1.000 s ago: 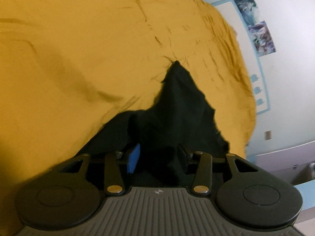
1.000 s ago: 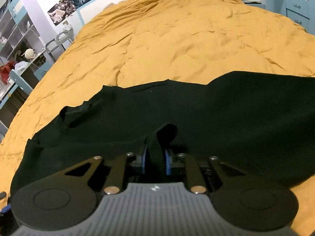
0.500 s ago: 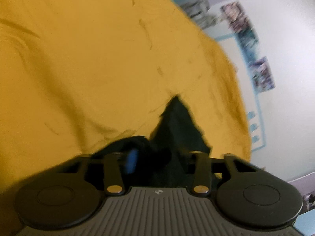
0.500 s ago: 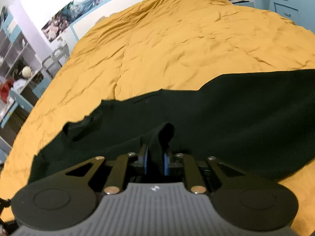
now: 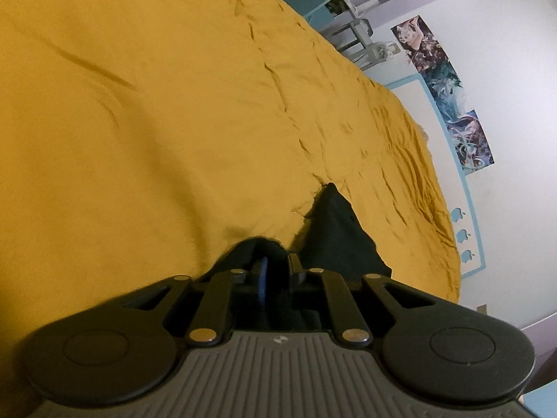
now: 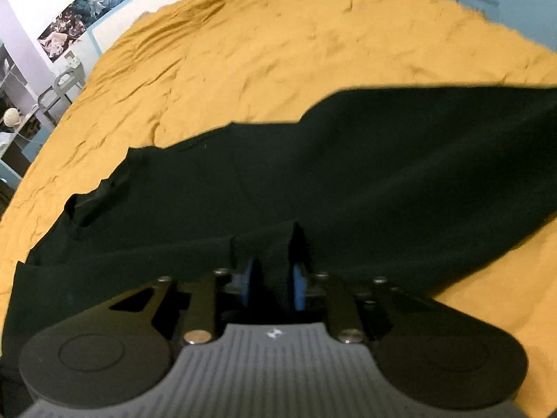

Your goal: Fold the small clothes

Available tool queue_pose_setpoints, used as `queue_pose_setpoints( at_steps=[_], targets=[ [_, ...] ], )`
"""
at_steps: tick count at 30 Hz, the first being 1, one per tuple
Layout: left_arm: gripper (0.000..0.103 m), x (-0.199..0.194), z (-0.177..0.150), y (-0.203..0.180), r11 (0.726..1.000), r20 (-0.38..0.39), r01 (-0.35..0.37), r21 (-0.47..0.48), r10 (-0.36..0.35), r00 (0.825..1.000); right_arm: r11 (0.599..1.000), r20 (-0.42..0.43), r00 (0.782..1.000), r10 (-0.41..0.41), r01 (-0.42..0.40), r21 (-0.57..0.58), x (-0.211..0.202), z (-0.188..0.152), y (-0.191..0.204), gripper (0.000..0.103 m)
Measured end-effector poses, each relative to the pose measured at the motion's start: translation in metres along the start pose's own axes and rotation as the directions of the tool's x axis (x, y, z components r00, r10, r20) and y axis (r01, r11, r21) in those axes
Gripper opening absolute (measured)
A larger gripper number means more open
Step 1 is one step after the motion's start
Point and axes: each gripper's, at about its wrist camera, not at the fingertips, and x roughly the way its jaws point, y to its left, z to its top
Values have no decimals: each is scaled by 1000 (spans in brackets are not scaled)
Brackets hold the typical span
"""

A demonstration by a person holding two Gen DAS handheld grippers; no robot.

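Note:
A black garment (image 6: 348, 174) lies spread across the orange bedspread (image 6: 278, 45) in the right wrist view. My right gripper (image 6: 271, 278) is shut on a pinched fold of the black garment at its near edge. In the left wrist view, my left gripper (image 5: 278, 271) is shut on a bunched edge of the same black garment (image 5: 334, 230), whose pointed corner trails ahead on the bedspread (image 5: 139, 122). Blue pads (image 5: 261, 277) show beside the cloth.
The bed fills most of both views. A white wall with posters (image 5: 449, 94) and a blue-edged headboard runs along the right of the left wrist view. Shelves and a chair (image 6: 66, 80) stand past the bed's left side in the right wrist view.
My left gripper closed on the garment's edge and lifted it, so less black cloth shows ahead. My right gripper kept its grip and moved, pulling the garment tauter.

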Motion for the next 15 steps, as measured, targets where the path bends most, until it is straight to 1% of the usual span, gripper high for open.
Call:
queue_pose_setpoints(
  at_steps=[1,3,4,5,6,7,8,10,13,15],
  targets=[
    [12,-8,0,-2,1000,7,-4,15,4,1000,1000,31,999,-11,12,-24,-10,0,2,34],
    [12,-25,1,-7,999,9,27,47,-27,1000,997,109,994,-22,29,-69,-33,-3,9,45],
    [14,-30,1,-11,996,7,48,71,-49,999,996,133,991,-2,14,-88,-42,-4,11,46],
    [16,-33,0,-17,992,-4,72,100,-72,997,994,137,990,30,-16,-105,-49,-6,14,48],
    [19,-34,-1,-22,989,-18,90,119,-89,996,992,125,991,57,-42,-119,-53,-9,19,48],
    [20,-32,-2,-28,983,-35,124,137,-120,992,990,110,991,71,-56,-128,-56,-13,23,48],
    [21,-29,-3,-34,976,-49,155,152,-149,988,990,94,993,70,-57,-132,-58,-18,26,48],
    [30,-17,-6,-46,966,-102,189,179,-173,980,995,50,998,47,-42,-93,-60,-31,26,48],
    [30,5,-14,-58,953,-168,201,229,-165,972,996,-33,996,81,-80,26,-60,-54,9,47],
    [30,18,-20,-66,941,-196,195,277,-143,970,992,-60,994,95,-89,86,-58,-67,-4,46]
  ],
)
